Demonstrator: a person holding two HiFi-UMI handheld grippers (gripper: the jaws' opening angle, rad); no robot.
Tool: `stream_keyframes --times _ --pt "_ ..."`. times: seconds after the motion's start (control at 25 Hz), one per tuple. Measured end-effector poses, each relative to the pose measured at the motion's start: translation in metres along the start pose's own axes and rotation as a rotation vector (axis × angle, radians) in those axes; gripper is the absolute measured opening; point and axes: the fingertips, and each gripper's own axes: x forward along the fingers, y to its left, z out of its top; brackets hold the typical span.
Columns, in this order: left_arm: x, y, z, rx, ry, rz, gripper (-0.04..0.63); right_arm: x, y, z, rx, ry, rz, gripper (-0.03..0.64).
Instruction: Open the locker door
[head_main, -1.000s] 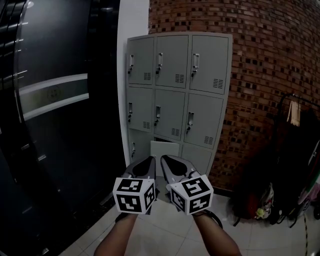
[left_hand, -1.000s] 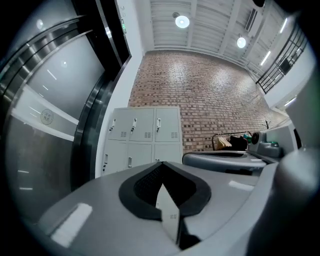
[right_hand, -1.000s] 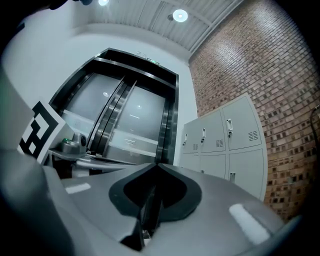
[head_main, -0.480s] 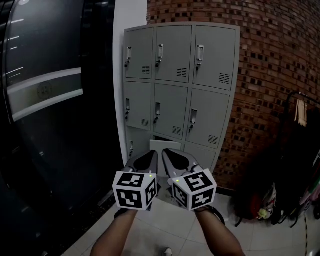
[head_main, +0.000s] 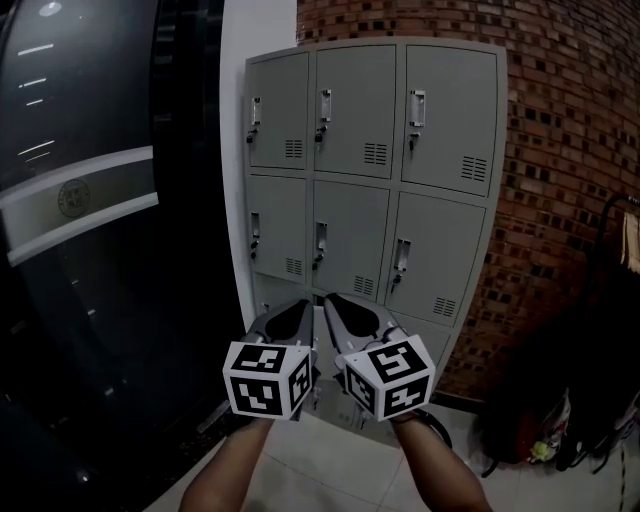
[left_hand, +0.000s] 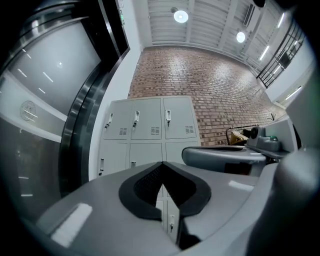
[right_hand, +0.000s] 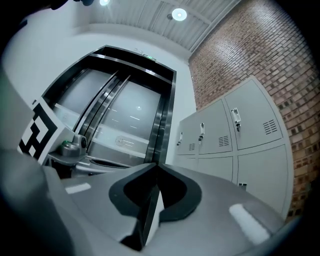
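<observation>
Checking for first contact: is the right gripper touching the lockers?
Apart. In the right gripper view, the right gripper ends in open air, jaws shut, and the lockers stand well beyond it, to the side.

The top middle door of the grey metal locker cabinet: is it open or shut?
Shut: the grey top middle door lies flush with neighbouring doors, no gap showing.

Jaws together, the left hand-held gripper (left_hand: 161, 165) faces grey lockers (left_hand: 149, 131) against a brick wall (left_hand: 210, 85).
</observation>
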Motion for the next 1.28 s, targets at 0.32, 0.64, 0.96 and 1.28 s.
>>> stream_keyframes --times 0.32,0.64,0.96,1.28 --pt "0.091 0.015 0.007 0.019 -0.008 -0.004 0.006 0.060 -0.066 -0.013 -0.003 -0.019 0.018 0.002" --pt "0.147 0.029 0.025 0.037 -0.022 0.011 0.006 0.097 -0.115 -0.001 -0.049 -0.062 0.021 0.002" --pt "0.192 0.057 0.049 -0.002 -0.071 0.007 0.005 0.141 -0.151 0.015 -0.116 -0.084 0.022 0.002" --pt "0.247 0.096 0.073 0.010 -0.113 -0.022 0.006 0.210 -0.184 0.021 -0.122 -0.096 0.017 0.005"
